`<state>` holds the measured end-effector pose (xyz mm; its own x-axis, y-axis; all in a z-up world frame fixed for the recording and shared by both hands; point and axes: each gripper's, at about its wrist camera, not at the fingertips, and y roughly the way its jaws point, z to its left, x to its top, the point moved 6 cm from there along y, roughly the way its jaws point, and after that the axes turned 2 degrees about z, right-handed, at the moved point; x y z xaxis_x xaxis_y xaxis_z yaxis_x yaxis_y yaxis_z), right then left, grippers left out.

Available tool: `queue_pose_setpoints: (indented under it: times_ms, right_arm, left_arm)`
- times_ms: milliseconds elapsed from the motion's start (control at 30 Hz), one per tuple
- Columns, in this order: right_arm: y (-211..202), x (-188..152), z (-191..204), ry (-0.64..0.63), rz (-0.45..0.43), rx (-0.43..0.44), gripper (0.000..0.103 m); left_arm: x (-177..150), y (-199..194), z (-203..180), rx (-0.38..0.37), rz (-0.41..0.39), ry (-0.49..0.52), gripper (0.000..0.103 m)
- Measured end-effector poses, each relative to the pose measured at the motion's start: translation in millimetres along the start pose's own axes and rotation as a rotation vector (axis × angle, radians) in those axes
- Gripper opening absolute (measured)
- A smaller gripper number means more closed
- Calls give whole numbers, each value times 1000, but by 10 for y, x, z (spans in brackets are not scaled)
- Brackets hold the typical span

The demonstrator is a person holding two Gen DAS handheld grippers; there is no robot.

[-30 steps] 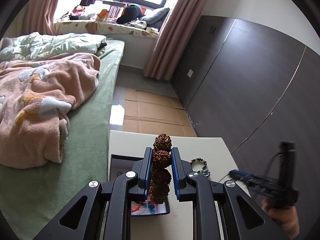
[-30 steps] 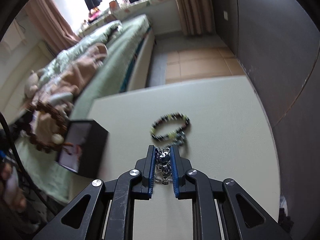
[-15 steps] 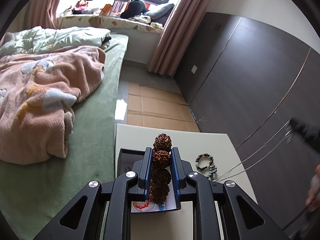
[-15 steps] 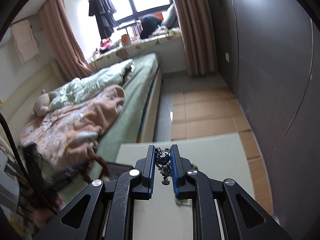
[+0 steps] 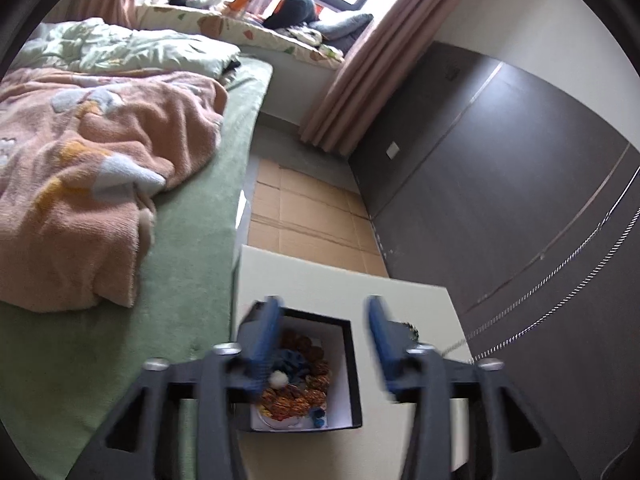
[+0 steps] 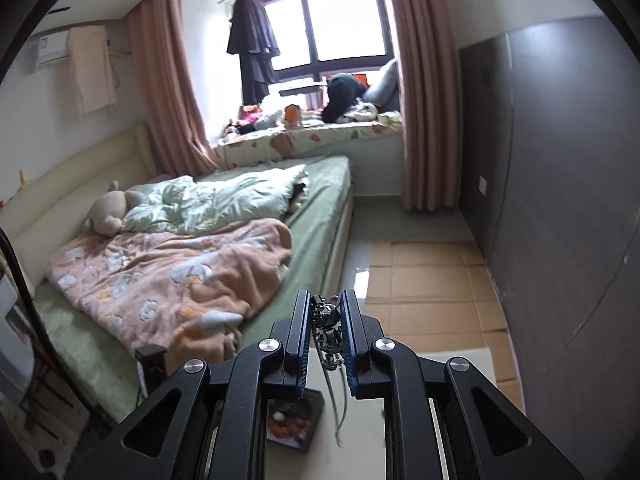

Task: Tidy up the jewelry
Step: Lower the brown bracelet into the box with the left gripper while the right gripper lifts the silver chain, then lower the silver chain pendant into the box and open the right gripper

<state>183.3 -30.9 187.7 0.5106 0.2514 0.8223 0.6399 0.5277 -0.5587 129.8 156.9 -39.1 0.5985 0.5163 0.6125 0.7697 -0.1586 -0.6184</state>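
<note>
Left hand-held gripper (image 5: 324, 340): its blue fingers (image 5: 264, 340) stand wide apart with nothing between them, poised above the open box.
Right hand-held gripper (image 6: 326, 336): pressed together on a silver charm chain, held up well above the desk.
Box (image 5: 352, 364): black outside, white inside, open at the top, on the near left part of the pale desk (image 5: 340, 284), next to the bed (image 5: 188, 280).
Bracelet in the box (image 5: 300, 380): brown, rough seed beads lying coiled on the box floor with a white bead and something blue among them.
Charm chain (image 6: 328, 328): a cluster of small metal charms sits between the pads; thin strands (image 6: 336, 408) hang loose below and swing free over the desk, to the right of the box.
Bracelet on the desk (image 5: 410, 330): only a dark sliver shows behind the right finger of the left hand-held gripper, on the desk just right of the box; its make cannot be read here.
How the chain will likely handle: light, limp and slick. It keeps no shape, so the hanging end will trail and can snag on the box rim. The charms look hard and should not crush under the clamp.
Where to hold: the present hold on the bulky charm cluster looks best, since a single thin strand could slip through the pads.
How the seed beads will likely handle: light, hard, with a rough surface that grips well; best taken across one or two beads.
Risk: the dangling strands landing outside the box when the chain is let go.
</note>
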Motion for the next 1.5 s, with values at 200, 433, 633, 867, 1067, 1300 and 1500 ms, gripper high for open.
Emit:
queue_pose_setpoints:
  times_ms: [200, 433, 633, 867, 1067, 1300, 1500]
  right_arm:
    - [65, 176, 374, -40, -12, 17, 16]
    - [315, 183, 635, -55, 8, 39, 16]
    - [659, -3, 783, -54, 60, 67, 16]
    - [978, -247, 800, -25, 120, 98, 16]
    - [1410, -704, 681, 34, 228, 136, 16]
    - [1921, -1313, 560, 126, 396, 206, 21]
    - [1808, -1442, 263, 166, 379, 172, 60]
  left_arm:
    - [92, -159, 207, 24, -50, -39, 64]
    - [155, -292, 450, 39, -74, -82, 65]
    - [183, -351, 567, 46, -83, -104, 65]
    - [195, -390, 650, 54, -94, -129, 65]
    - [192, -383, 733, 67, -91, -159, 65]
    - [170, -360, 723, 79, -82, -153, 65]
    - [158, -314, 607, 78, -73, -118, 65]
